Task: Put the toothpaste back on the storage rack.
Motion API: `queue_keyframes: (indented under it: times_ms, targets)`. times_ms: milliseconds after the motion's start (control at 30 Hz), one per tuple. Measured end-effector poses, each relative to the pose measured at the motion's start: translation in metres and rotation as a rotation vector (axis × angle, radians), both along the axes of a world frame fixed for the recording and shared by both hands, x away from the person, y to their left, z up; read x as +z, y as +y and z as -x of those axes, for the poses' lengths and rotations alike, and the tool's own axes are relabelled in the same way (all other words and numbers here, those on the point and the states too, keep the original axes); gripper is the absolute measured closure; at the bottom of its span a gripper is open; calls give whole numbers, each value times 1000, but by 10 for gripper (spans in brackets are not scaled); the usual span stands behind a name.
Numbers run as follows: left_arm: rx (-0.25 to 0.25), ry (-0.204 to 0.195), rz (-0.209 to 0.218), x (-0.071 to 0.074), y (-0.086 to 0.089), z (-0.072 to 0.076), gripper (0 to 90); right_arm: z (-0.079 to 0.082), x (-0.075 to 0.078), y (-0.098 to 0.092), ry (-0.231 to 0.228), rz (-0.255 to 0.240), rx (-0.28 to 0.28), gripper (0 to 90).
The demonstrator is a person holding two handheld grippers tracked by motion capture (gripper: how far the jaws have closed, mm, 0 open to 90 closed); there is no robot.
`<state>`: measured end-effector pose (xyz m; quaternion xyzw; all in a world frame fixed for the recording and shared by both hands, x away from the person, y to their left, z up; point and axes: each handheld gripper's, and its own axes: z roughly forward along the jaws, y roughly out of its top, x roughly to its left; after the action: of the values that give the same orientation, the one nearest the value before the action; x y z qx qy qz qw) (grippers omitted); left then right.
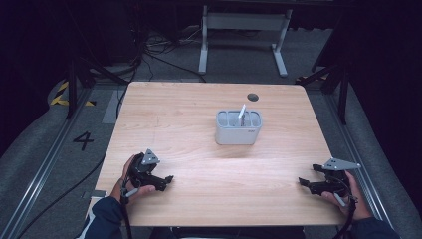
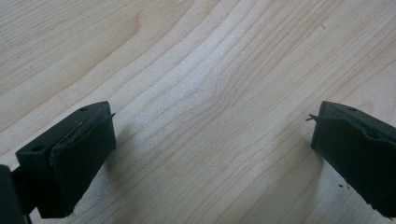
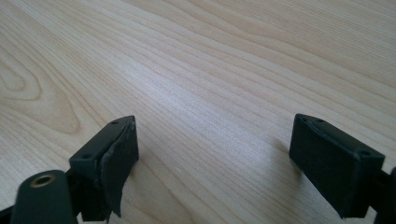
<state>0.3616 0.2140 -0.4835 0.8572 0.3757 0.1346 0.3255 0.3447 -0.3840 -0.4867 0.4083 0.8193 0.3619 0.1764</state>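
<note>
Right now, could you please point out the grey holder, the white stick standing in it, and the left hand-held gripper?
grey holder (image 1: pixel 238 135): high view, on its front wall.
white stick (image 1: pixel 242 111): high view, on its upper shaft.
left hand-held gripper (image 1: pixel 168 179): high view, between the tips of its open jaws.

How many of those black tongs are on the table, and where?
2. The left tongs sit in the person's left hand near the table's front left edge. The right tongs sit in the right hand at the front right corner. Both stand open, holding nothing.
</note>
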Motion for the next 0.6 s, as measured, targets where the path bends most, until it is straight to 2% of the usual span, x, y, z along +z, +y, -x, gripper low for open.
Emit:
queue_keyframes:
  times_ms: [200, 300, 600]
  targets:
    - [0, 1, -4, 0, 0, 0, 3, 0, 0, 0, 0, 1, 1, 154]
    - [12, -13, -7, 0, 0, 1, 5, -1, 0, 0, -1, 1, 6, 150]
    - [13, -9, -4, 0, 0, 1, 6, -1, 0, 0, -3, 1, 12, 152]
